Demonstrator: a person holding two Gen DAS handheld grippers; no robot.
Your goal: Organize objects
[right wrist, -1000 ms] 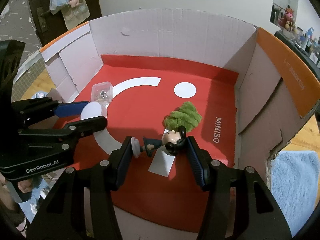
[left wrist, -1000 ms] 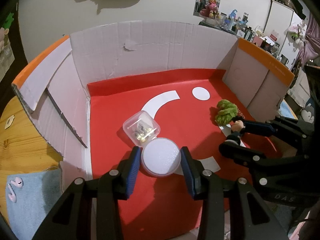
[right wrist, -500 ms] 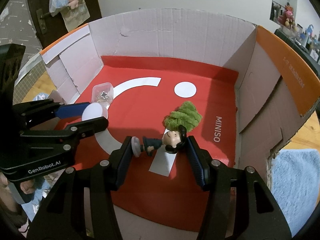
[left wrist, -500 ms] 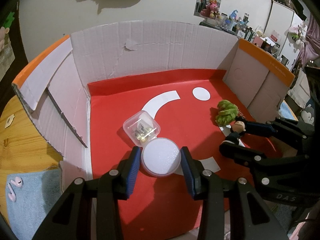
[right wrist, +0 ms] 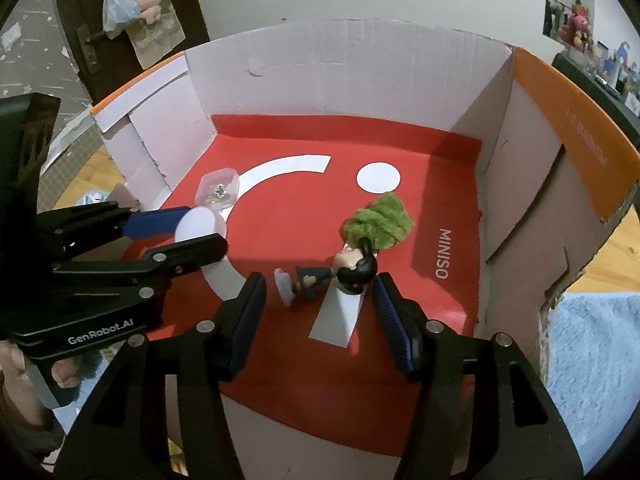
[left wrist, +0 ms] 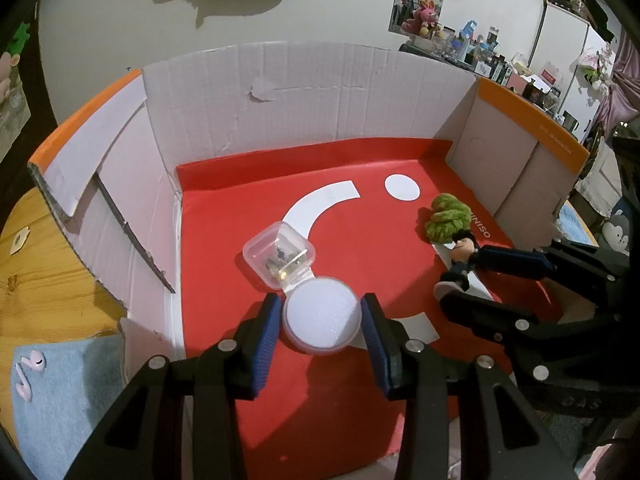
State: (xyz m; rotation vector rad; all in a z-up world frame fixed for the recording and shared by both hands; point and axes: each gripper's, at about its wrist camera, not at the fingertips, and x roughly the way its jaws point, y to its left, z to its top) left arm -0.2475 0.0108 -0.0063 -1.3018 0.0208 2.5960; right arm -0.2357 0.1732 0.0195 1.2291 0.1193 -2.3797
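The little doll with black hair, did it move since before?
Barely. The doll lies on its side between the right gripper fingers, untouched, jaws apart. The left gripper still brackets the white round jar. Nothing was grabbed or dropped.

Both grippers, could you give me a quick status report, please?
Left gripper open around the white jar. Right gripper open around the figurine, lying down. Green plush just behind it.

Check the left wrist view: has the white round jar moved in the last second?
No. The white round jar still sits right beside the clear plastic box, same offset as before.
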